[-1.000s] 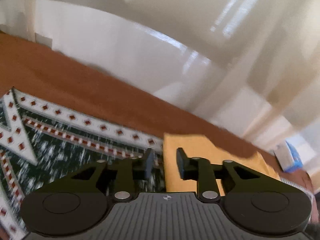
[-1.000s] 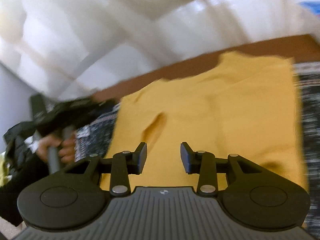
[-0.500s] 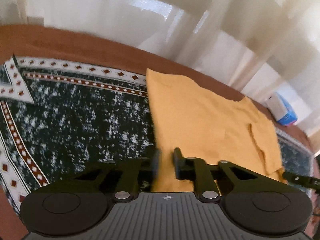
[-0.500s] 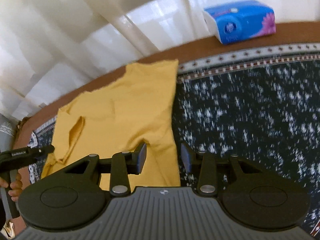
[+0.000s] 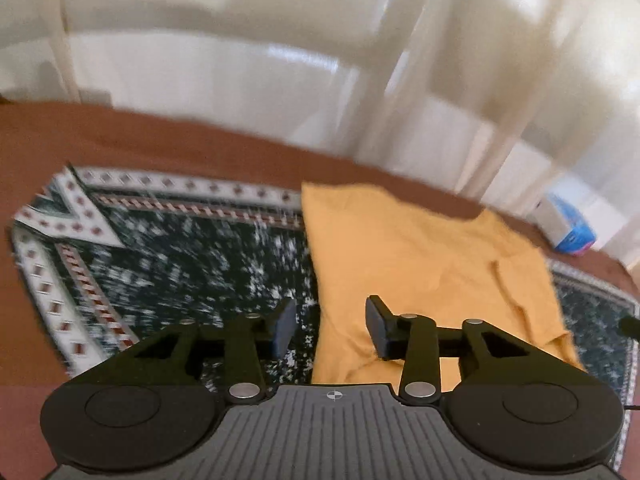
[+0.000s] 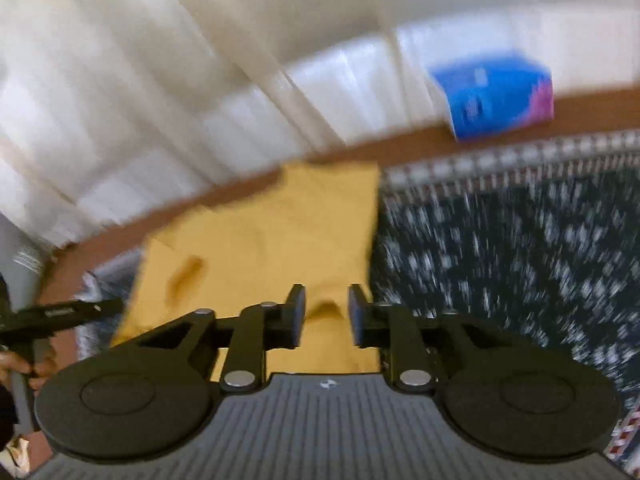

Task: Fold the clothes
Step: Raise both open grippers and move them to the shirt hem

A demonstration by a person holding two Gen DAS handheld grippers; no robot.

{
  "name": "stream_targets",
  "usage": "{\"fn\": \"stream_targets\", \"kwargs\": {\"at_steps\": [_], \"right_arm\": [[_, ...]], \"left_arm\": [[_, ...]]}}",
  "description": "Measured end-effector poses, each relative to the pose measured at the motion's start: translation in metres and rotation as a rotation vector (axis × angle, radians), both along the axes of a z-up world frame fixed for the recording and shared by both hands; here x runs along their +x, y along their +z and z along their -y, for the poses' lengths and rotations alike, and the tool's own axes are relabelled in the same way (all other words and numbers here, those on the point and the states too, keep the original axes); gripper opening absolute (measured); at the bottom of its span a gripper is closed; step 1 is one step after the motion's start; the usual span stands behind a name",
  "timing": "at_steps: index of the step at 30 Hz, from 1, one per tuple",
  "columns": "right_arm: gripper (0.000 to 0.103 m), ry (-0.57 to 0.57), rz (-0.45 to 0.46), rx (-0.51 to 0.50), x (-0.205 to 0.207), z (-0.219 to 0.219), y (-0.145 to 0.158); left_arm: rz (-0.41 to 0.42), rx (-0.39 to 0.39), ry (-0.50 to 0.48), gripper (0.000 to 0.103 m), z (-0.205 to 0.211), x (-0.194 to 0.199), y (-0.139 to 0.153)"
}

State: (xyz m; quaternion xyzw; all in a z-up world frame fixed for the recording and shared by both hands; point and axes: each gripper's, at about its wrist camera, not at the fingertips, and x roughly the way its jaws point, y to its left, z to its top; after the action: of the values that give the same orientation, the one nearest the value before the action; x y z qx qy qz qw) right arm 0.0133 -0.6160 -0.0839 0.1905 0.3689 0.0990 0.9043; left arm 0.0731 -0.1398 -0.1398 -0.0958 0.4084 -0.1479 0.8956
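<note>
A yellow T-shirt (image 5: 416,264) lies flat on a dark patterned rug (image 5: 192,256). My left gripper (image 5: 331,330) is open above the shirt's near left edge, holding nothing. In the right wrist view the same shirt (image 6: 264,240) lies on the rug (image 6: 520,248). My right gripper (image 6: 326,316) is open, its pads on either side of a raised fold at the shirt's near right corner, without pinching it. The left gripper's tip (image 6: 60,314) shows at the left edge of that view.
A blue tissue pack (image 6: 496,98) stands at the far edge, also seen in the left wrist view (image 5: 568,228). Brown surface (image 5: 160,140) surrounds the rug. White curtains (image 5: 320,60) hang behind. The person's hand (image 6: 24,364) is at the lower left.
The left gripper's jaws have opened wider after nearly closing, and it sits lower by the shirt's edge. The right gripper has moved in over the shirt's near corner.
</note>
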Motion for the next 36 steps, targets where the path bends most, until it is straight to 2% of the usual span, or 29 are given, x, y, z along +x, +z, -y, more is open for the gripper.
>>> {"fn": "stream_targets", "kwargs": {"at_steps": [4, 7, 12, 14, 18, 22, 25, 29, 32, 36], "right_arm": [[0.039, 0.013, 0.139, -0.004, -0.050, 0.003, 0.054], [0.046, 0.022, 0.213, -0.003, -0.091, 0.006, 0.083], [0.047, 0.043, 0.259, 0.007, -0.151, 0.022, 0.103], [0.049, 0.052, 0.277, 0.012, -0.175, 0.032, 0.104], [0.057, 0.107, 0.251, 0.000, -0.220, 0.046, 0.089], [0.058, 0.135, 0.100, 0.023, -0.253, 0.053, 0.042], [0.058, 0.115, -0.005, 0.020, -0.271, 0.051, 0.005], [0.058, 0.113, -0.106, 0.012, -0.284, 0.051, -0.030], [0.058, 0.110, -0.137, -0.008, -0.286, 0.050, -0.046], [0.058, 0.117, -0.155, -0.020, -0.287, 0.046, -0.054]], "left_arm": [[0.052, -0.032, 0.012, 0.063, -0.013, -0.040, 0.028], [0.093, -0.013, 0.007, 0.065, -0.018, -0.079, 0.042], [0.118, 0.017, 0.041, 0.070, -0.030, -0.154, 0.056], [0.103, 0.039, 0.057, 0.070, -0.033, -0.185, 0.056], [0.032, 0.075, 0.061, 0.073, -0.033, -0.242, 0.047], [-0.031, 0.168, 0.004, 0.076, -0.025, -0.290, 0.024], [-0.089, 0.184, -0.002, 0.076, -0.024, -0.314, 0.004], [-0.133, 0.165, 0.040, 0.076, -0.031, -0.327, -0.018], [-0.162, 0.142, 0.052, 0.076, -0.033, -0.325, -0.029], [-0.171, 0.119, 0.020, 0.074, -0.032, -0.322, -0.035]]}}
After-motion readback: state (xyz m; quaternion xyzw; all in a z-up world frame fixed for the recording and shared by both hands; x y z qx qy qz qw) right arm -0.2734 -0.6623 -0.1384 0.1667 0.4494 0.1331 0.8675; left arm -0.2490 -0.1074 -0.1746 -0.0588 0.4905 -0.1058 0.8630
